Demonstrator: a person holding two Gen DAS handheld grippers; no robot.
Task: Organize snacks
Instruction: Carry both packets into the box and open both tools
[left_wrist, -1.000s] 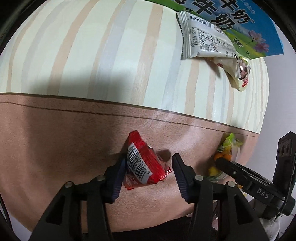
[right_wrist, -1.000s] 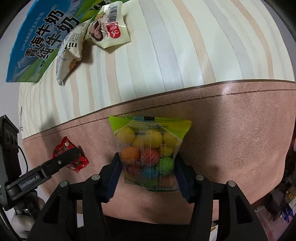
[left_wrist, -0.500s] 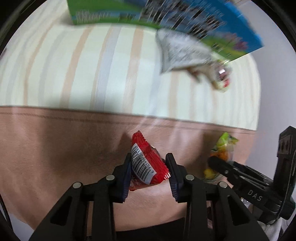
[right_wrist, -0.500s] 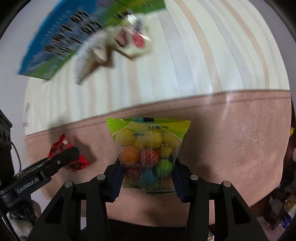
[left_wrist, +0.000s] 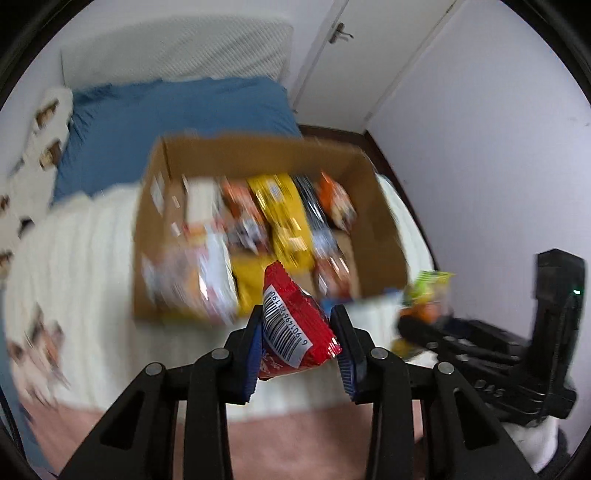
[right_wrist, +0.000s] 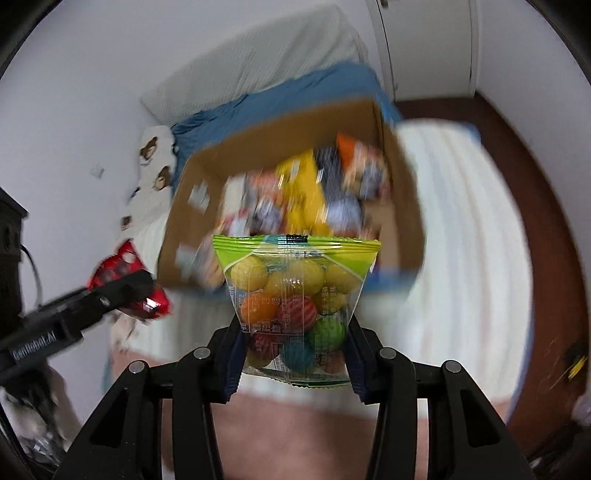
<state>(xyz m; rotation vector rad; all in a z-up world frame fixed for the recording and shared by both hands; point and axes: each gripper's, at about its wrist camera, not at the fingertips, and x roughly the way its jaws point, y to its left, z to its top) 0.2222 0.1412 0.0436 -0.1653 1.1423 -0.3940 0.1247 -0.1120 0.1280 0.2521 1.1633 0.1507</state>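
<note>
My left gripper is shut on a red snack packet with a white barcode and holds it in the air. My right gripper is shut on a clear bag of coloured candy balls with a green top. Ahead of both stands an open cardboard box holding several snack packs; it also shows in the right wrist view, blurred by motion. The right gripper with its bag shows at the right of the left wrist view; the left gripper with its red packet shows at the left of the right wrist view.
The box sits on a white striped cover over a bed with a blue sheet and a white pillow. A white wall and door stand behind. A brown floor strip lies at the right.
Both grippers closed on their snacks, lifted them off the brown cloth and swung up and forward. The view went from the striped cloth to the cardboard box on the bed.
</note>
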